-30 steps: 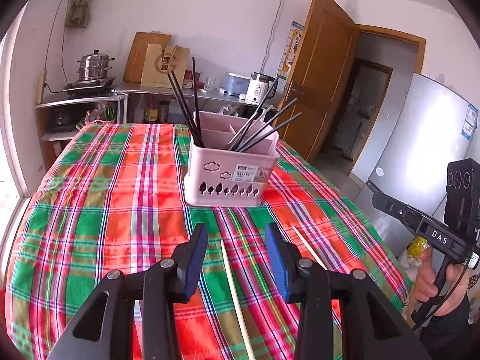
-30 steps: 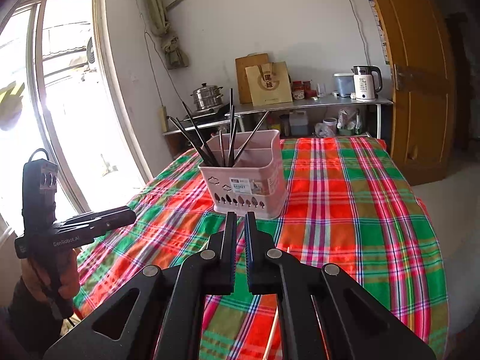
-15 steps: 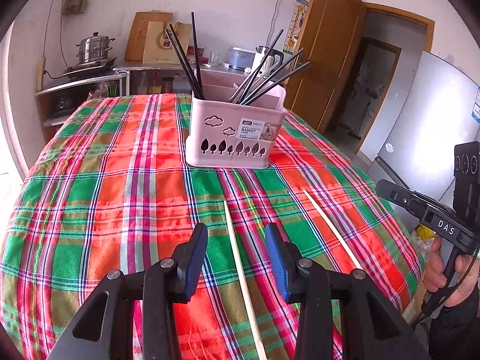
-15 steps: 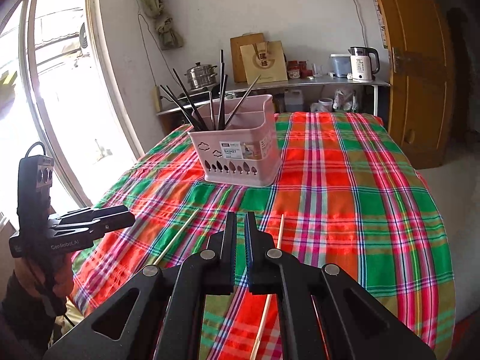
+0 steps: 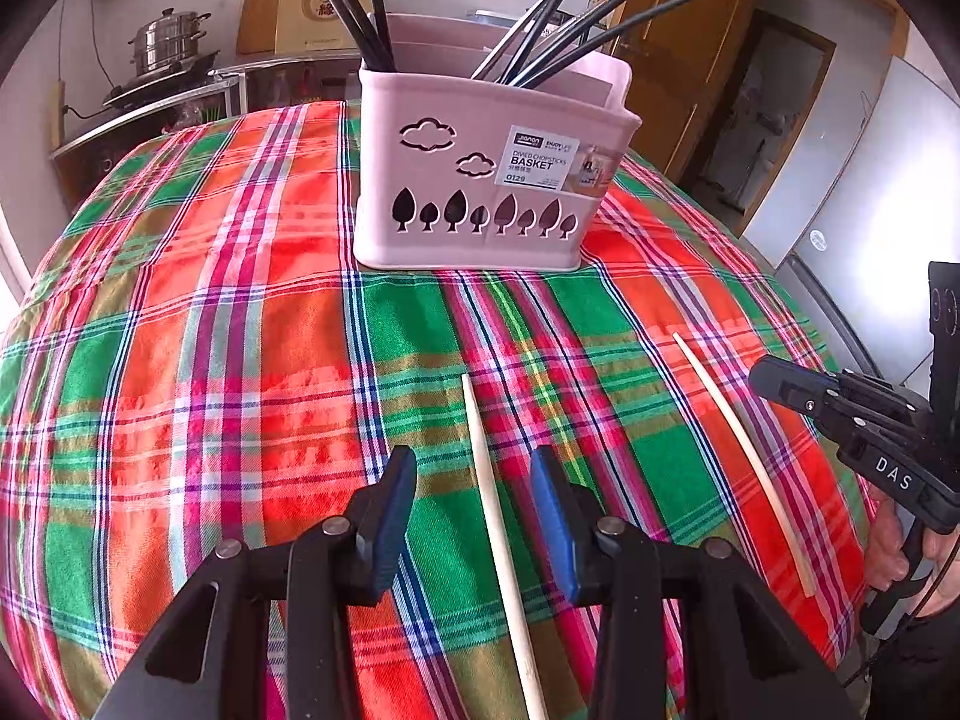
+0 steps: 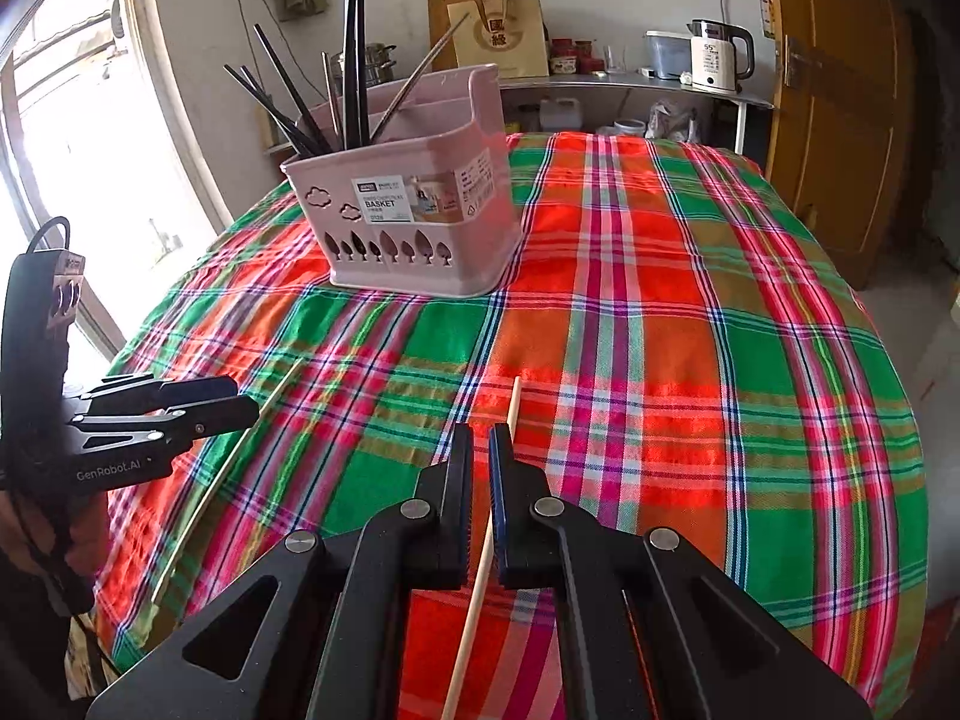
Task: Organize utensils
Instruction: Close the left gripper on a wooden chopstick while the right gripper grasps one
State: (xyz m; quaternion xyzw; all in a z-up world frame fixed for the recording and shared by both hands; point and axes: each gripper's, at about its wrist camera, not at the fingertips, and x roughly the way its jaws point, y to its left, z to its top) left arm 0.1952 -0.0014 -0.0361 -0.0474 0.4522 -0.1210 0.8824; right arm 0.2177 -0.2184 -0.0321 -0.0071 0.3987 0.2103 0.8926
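Observation:
Two pale wooden chopsticks lie apart on the plaid tablecloth (image 5: 180, 312). One chopstick (image 5: 477, 426) runs on the cloth between the fingers of my left gripper (image 5: 474, 480), which stands open above it without touching. The other chopstick (image 6: 513, 402) lies under my right gripper (image 6: 480, 444), which is shut with nothing in it; its shaft shows through the narrow slit. A pink divided basket (image 5: 480, 180) of black chopsticks (image 5: 354, 6) stands further back. The right gripper (image 5: 774, 381) shows beside the second chopstick (image 5: 738, 444). The left gripper (image 6: 240, 399) hovers over the first chopstick (image 6: 240, 444).
The pink basket (image 6: 414, 222) stands mid-table. Behind the table a metal shelf holds a white kettle (image 6: 714, 57) and a steamer pot (image 5: 165, 42). A wooden door (image 6: 840, 108) is at right, a window (image 6: 78, 138) at left, a fridge (image 5: 870, 198) nearby.
Both grippers have come down and tipped toward the cloth, closing in on the two pale chopsticks. Neither gripper's opening has changed. The basket and chopsticks have not moved.

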